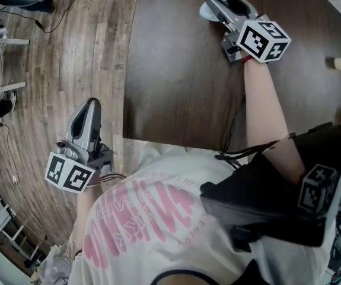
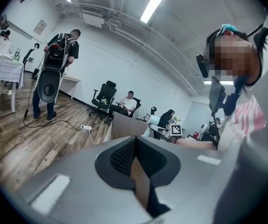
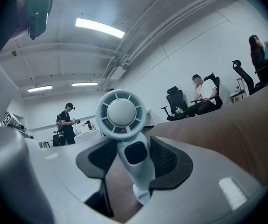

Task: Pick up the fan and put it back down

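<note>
The right gripper reaches toward 12 o'clock over the dark wooden table, its pads clenched on the handle of the pale blue handheld fan, which stands upright, its foot at the tabletop. The left gripper hangs at 8 o'clock, off the table above the plank floor, jaws pressed together on nothing

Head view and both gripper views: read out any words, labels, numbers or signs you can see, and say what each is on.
Shirt: pink lettering, upside down and creased, not readable.
Wall sign: too small to read.
Marker cubes: black and white square patterns only, no letters or numbers.
Fan: no label or brand visible.
</note>
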{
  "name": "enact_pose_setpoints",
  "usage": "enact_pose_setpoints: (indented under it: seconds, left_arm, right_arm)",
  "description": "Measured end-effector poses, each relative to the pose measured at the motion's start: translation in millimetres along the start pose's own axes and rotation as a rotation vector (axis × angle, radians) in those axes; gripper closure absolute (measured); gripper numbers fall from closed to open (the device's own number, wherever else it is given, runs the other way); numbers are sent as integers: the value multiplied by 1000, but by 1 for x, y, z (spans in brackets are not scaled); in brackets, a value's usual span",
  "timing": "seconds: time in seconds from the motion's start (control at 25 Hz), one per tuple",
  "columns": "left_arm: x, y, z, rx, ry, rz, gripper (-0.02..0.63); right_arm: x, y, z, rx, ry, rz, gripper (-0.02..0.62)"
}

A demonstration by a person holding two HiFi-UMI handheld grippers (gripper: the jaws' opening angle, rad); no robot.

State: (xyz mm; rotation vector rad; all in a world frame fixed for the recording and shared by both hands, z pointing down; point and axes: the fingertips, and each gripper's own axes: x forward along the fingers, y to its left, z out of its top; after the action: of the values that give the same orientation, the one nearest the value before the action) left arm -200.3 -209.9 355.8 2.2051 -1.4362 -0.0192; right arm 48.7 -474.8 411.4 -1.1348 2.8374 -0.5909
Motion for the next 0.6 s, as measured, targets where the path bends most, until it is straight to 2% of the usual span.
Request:
enact_pose_setpoints:
  seconds: [0.4,0.6]
  left_arm:
    - [-3,0,-1,-2,-5,6,586]
    - [-4,0,0,-4,-14,9,586]
  right_arm:
    - [0,3,0,-32,-7,6,368]
    - [5,6,-1,-98,35,-9,368]
